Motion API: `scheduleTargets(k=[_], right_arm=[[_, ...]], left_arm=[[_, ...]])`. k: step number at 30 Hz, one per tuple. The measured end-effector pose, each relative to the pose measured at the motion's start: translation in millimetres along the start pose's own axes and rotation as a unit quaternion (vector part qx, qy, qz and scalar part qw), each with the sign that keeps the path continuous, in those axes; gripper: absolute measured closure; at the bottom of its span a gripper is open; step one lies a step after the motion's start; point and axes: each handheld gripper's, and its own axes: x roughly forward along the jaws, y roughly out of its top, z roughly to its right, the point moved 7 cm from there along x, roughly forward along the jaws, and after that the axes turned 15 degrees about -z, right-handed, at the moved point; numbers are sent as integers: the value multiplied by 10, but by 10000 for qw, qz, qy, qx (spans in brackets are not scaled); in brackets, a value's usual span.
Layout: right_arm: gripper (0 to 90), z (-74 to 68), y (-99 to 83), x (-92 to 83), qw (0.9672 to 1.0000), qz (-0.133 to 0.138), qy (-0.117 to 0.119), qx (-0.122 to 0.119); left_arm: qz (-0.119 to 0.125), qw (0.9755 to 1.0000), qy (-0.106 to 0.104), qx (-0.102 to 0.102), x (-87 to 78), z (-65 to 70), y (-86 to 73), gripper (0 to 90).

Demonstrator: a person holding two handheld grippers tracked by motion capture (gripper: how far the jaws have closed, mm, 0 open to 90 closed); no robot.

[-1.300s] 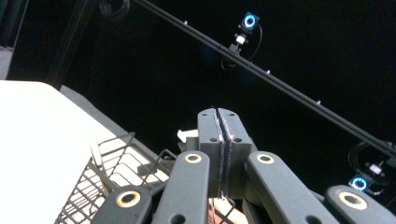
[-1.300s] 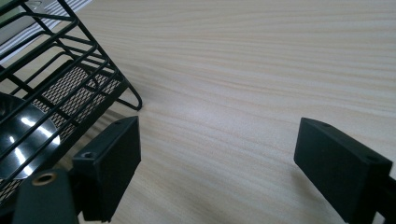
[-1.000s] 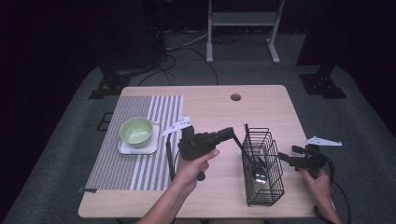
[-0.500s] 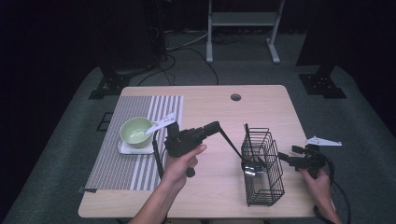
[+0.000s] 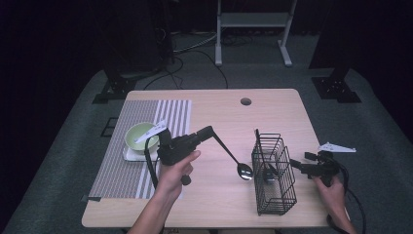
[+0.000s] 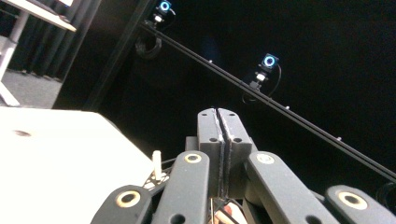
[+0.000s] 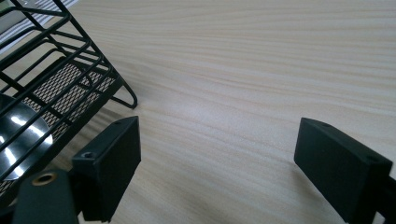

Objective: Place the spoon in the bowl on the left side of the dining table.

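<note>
We are working at a pale wooden table (image 5: 272,117); a grey-and-white striped placemat (image 5: 131,161) is lying over its left part, and a black wire cutlery basket (image 5: 273,178) is standing upright near the right front; a pale green bowl (image 5: 140,136) is sitting on a small white plate (image 5: 130,155) on the placemat.

We are holding the left gripper (image 5: 208,131) over the middle of the table, between the bowl and the basket; its jaws are pressed tight together on the dark handle of a spoon (image 5: 234,158), as the left gripper view is showing with the two pads meeting face to face (image 6: 222,135); the spoon is slanting down and to the right from the fingertips, its shiny bowl hanging just to the left of the basket's wall and near the tabletop; whether it is touching the wood we cannot tell.

We are resting the right gripper (image 5: 297,165) low at the table's right edge, just beside the basket's right wall; its jaws are standing wide apart with bare tabletop between them (image 7: 219,168), gripping nothing.

The basket's wire side (image 7: 51,70) is standing between the two grippers; inside it a dark utensil with a shiny round end (image 7: 18,135) is leaning.
</note>
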Motion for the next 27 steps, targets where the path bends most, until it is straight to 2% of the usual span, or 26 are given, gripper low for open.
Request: scheduleTargets(k=[14,22,27], right_arm=[[137,1,-1,2,10000,-15,-9,7],[136,-1,0,0,10000,-7,4,2],[136,0,0,0,10000,-10,5,9]], left_arm=[[125,9994,184,-282,-154,-224,-93,891],[157,9986,363,-353,-245,-358,-128,890],[216,9975,494,-464,-330,-469,-153,891]])
